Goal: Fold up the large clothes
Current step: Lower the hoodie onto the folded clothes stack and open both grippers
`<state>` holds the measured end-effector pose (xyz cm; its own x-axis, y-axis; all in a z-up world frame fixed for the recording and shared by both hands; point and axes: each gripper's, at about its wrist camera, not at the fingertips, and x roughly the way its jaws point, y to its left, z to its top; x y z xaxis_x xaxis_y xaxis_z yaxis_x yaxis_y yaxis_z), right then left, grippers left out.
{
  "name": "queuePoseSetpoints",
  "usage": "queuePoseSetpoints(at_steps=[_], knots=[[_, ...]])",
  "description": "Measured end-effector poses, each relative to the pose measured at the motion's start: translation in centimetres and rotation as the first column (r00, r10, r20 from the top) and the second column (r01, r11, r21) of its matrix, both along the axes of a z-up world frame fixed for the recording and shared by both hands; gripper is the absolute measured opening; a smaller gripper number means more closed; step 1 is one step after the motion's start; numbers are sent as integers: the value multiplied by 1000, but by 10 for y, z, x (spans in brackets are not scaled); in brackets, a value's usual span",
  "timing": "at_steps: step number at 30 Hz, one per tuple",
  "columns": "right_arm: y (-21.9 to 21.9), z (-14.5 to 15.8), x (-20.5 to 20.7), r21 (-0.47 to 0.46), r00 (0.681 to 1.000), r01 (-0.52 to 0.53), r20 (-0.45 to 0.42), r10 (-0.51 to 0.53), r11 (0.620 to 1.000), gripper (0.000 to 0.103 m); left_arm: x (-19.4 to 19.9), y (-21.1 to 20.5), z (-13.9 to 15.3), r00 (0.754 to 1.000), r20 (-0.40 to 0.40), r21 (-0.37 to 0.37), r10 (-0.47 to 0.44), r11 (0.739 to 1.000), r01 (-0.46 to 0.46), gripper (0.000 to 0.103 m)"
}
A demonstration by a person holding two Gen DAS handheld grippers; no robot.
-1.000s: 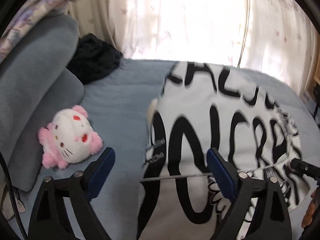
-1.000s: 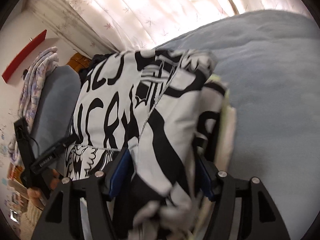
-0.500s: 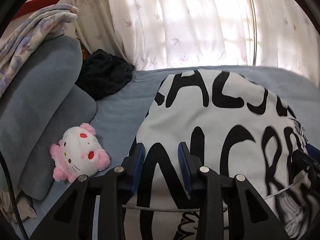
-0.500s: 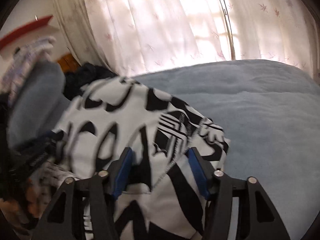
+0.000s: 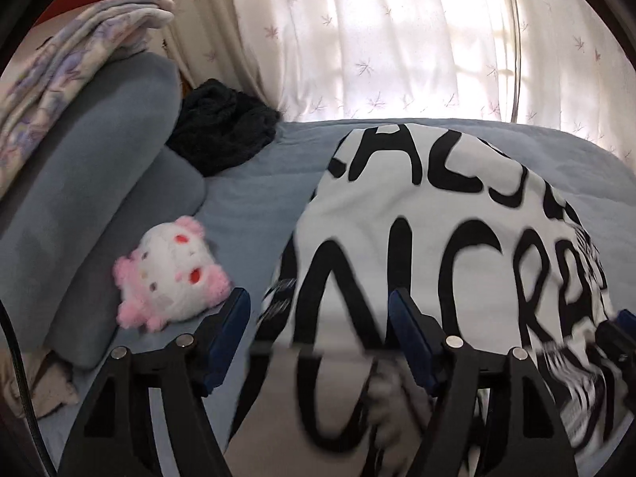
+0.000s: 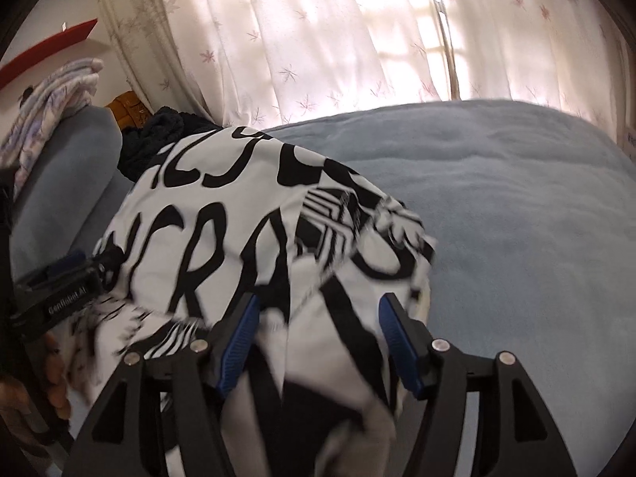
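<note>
White-and-black garment point(image 5: 429, 218) runs lengthwise toward curtain; both claws just spread, fabric between.

The pale blue bedspread point(image 6: 516, 206) lies bare to the right of the folded white garment with bold black lettering point(image 6: 222, 230), open room running up to the sheer flower-print curtain point(image 6: 318, 39). To the garment's left the passage is narrow: a white-and-pink plush toy point(image 5: 171, 274) sits just beside its edge, leaning on grey-blue cushions point(image 5: 99, 183). A dark knitted heap point(image 5: 222, 135) fills the far left corner, near the garment's top. A lilac-patterned folded blanket point(image 5: 67, 67) crowns the tallest cushion.
</note>
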<state>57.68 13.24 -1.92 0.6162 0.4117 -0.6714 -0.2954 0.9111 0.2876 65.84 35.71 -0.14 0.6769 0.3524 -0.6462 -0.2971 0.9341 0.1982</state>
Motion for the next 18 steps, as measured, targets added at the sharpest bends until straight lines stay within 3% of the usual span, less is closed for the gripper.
queuePoseSetpoints(at_steps=[7, 11, 18], knots=[[-38, 44, -60, -20, 999, -8, -38, 8, 1000, 71, -74, -24, 30, 998, -44, -95, -36, 995, 31, 76], [-61, 78, -107, -28, 1000, -13, -26, 12, 1000, 71, -130, -46, 57, 999, -1, -94, -53, 994, 53, 76], [-94, 133, -201, -72, 998, -57, 14, 58, 996, 71, -231, -83, 103, 993, 65, -155, -104, 982, 112, 76]])
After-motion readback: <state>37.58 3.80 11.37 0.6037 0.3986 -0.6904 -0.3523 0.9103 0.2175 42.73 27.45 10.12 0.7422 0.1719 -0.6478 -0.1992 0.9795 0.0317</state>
